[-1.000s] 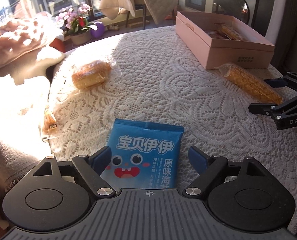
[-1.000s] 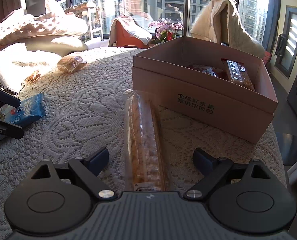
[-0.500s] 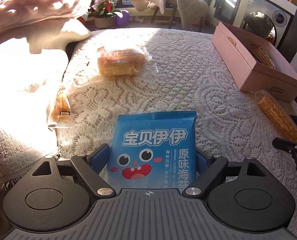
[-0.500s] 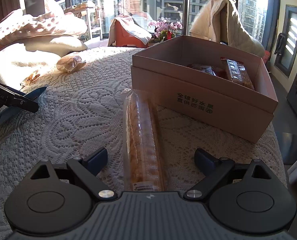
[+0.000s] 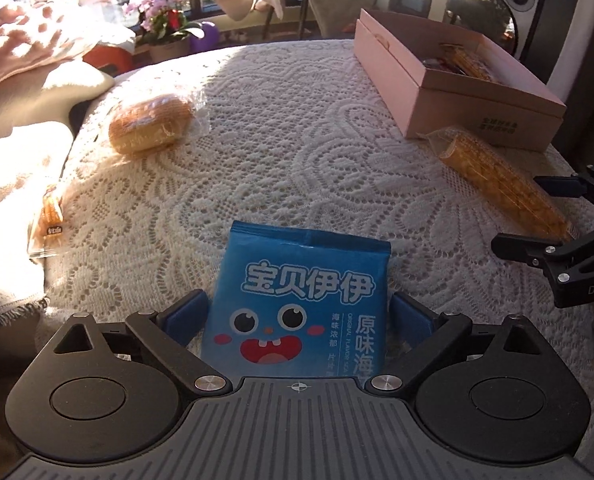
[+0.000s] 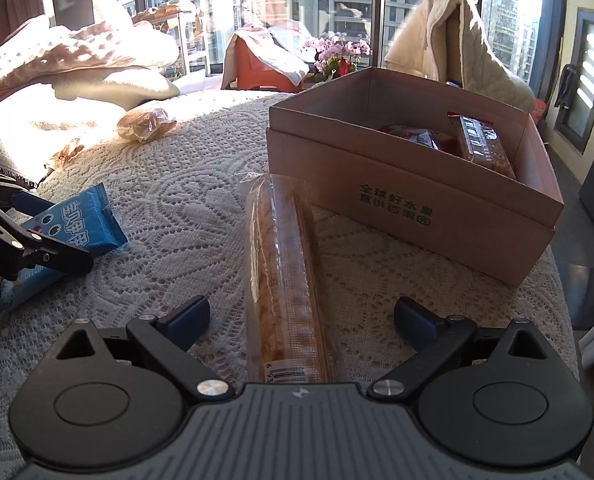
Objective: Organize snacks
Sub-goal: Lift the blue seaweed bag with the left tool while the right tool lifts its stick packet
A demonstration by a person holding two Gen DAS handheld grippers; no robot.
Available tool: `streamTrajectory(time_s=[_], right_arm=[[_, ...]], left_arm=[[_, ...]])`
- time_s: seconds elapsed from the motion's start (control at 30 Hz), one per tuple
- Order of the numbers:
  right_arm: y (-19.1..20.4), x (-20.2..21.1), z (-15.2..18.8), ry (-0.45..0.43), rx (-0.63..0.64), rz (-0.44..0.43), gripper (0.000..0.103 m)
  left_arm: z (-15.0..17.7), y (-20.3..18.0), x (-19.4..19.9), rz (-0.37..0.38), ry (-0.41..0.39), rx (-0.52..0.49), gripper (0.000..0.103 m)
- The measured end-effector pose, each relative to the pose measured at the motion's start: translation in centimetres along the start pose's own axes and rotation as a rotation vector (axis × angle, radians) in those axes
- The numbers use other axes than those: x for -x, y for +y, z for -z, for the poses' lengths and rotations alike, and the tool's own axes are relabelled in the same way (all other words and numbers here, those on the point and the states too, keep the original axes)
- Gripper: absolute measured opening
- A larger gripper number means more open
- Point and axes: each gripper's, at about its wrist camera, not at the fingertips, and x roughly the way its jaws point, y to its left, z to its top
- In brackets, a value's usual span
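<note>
Blue cartoon-faced snack packet (image 5: 301,308) on lace

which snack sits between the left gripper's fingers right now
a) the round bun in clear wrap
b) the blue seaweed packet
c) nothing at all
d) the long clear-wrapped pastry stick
b: the blue seaweed packet lies on the lace cloth between the pads of the left gripper, whose jaws are opening; the bun lies far off, and the long pastry stick is in front of the right gripper.

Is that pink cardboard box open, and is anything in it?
Open: the pink cardboard box has no lid on, and wrapped snacks lie inside.
</note>
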Motion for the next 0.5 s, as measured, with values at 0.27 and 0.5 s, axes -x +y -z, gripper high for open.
streamTrajectory(time_s=[0.27,0.5], right_arm=[[-0.3,-0.3,-0.4,0.033,0.032,-0.039,0.103],[-0.6,0.6,-2.4,0.044,0.017,-0.066,0.091]], left_arm=[[-0.3,-1.1,3.7,0.05,-0.116,0.029,0.089],[-0.9,-3.8,5.3,0.103,-0.187,0.007,0.089]])
